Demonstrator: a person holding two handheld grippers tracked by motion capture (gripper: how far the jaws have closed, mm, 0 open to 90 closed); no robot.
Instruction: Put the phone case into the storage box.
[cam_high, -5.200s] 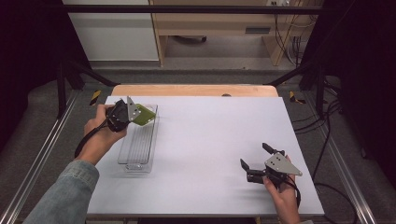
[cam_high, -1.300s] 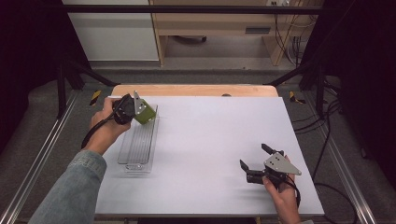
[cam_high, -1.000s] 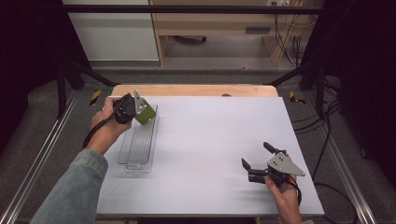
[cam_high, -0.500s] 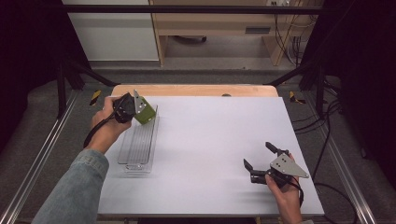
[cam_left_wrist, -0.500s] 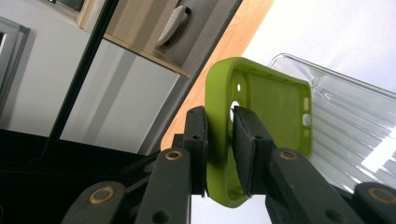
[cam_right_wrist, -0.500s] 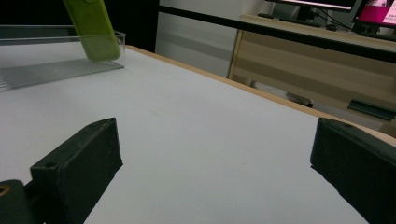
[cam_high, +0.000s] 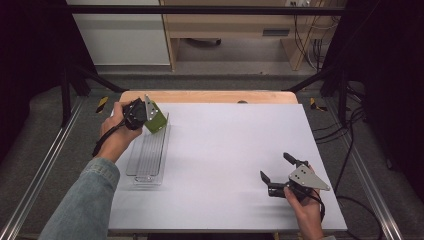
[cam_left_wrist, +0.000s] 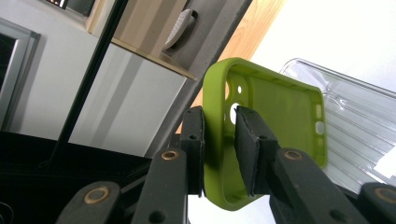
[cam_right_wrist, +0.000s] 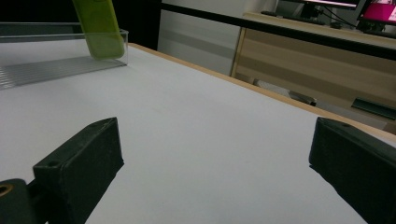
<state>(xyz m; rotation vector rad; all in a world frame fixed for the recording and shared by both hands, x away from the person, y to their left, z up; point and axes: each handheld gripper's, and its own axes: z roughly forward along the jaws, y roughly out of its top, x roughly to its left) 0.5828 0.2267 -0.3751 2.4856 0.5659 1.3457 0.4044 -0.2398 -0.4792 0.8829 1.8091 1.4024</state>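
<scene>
A lime-green phone case (cam_high: 156, 121) stands tilted at the far end of a clear ribbed tray (cam_high: 147, 160) on the left of the white table. My left gripper (cam_high: 150, 112) has the case's side wall between its jaws, one pad (cam_left_wrist: 194, 140) outside and the other inside the shell (cam_left_wrist: 280, 107). The jaws have just been opening a little, though the pads still lie against the wall. In the right gripper view the case (cam_right_wrist: 100, 28) has its lower end inside the tray's corner (cam_right_wrist: 60, 65). My right gripper (cam_high: 274, 166) rests near the front right, open and holding nothing.
The white table (cam_high: 230, 150) has a wooden strip (cam_high: 210, 96) along its far edge. Metal rails run down both sides, and cables lie on the floor to the right. A wooden cabinet stands beyond the table.
The left hand has carried the case a little toward the tray's far end and stood it more upright. The right gripper has shifted only slightly.
</scene>
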